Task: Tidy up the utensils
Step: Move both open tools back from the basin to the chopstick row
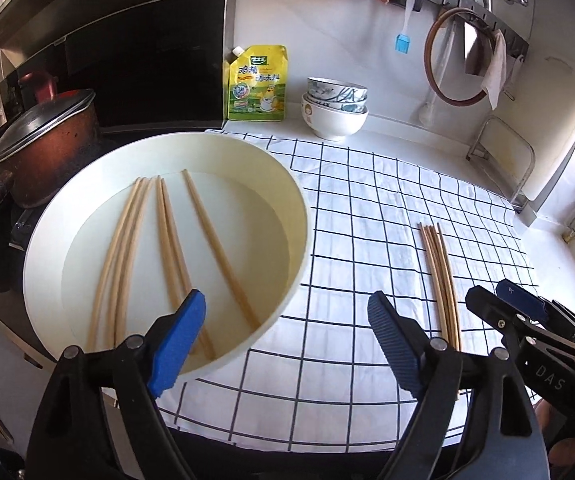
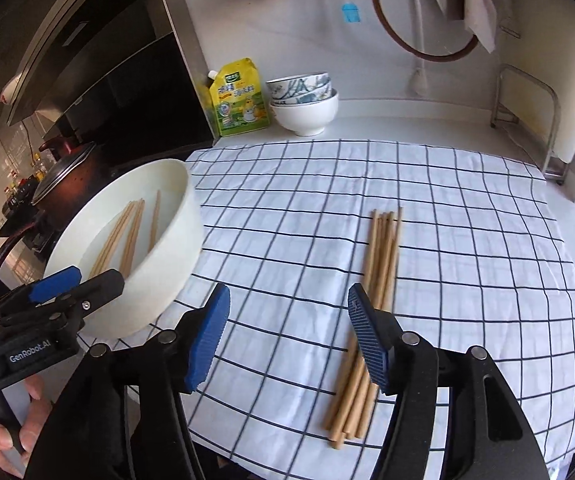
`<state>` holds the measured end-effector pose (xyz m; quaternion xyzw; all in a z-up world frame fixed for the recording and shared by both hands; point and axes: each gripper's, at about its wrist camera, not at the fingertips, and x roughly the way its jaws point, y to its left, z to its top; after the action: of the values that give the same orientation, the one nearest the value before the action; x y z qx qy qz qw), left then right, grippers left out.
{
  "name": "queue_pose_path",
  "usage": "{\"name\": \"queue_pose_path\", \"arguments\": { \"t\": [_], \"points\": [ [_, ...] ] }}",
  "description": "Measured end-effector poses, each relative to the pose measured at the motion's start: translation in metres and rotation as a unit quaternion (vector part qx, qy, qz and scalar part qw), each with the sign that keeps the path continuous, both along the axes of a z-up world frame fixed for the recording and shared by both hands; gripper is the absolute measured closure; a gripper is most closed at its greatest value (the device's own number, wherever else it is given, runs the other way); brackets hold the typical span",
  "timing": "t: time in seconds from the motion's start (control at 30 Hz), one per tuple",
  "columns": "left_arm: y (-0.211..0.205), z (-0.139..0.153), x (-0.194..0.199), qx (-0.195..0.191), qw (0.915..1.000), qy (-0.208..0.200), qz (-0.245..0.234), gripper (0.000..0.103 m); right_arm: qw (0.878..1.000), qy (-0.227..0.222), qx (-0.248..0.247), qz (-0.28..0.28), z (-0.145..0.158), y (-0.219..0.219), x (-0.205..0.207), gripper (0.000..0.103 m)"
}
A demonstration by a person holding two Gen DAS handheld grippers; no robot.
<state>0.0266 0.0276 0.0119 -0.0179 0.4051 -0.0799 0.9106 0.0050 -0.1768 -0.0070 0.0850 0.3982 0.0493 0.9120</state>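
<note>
I see my left gripper point(image 1: 287, 340) with jaws apart and empty above the white basin's point(image 1: 299, 248) rim, loose chopsticks point(image 1: 167, 240) lying inside. My right gripper point(image 2: 289, 340) gapes empty beside the chopstick bundle point(image 2: 371, 312) on the checked cloth point(image 2: 467, 260).

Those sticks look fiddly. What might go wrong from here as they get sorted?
1. The white basin hangs past the counter's front edge; a nudge from the left tool reaching for the loose chopsticks inside might tip it.
2. The chopstick bundle on the checked cloth lies beside the open right tool, one finger over it; brushing the bundle could scatter it.
3. Thin round sticks may slip when pinched.
</note>
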Motion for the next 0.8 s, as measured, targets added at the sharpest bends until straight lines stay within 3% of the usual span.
{"name": "queue_pose_path", "arguments": {
  "t": [0.3,0.8],
  "points": [
    [-0.034,-0.007,-0.003,-0.002,0.9995,0.007,-0.031,0.020,0.998,0.021,-0.032,-0.046,-0.025,-0.042,-0.009,0.042],
    [-0.062,-0.031,0.012,0.005,0.9978,0.041,-0.052,0.020,0.995,0.061,-0.069,-0.045,-0.062,-0.044,0.012,0.042]
  ]
}}
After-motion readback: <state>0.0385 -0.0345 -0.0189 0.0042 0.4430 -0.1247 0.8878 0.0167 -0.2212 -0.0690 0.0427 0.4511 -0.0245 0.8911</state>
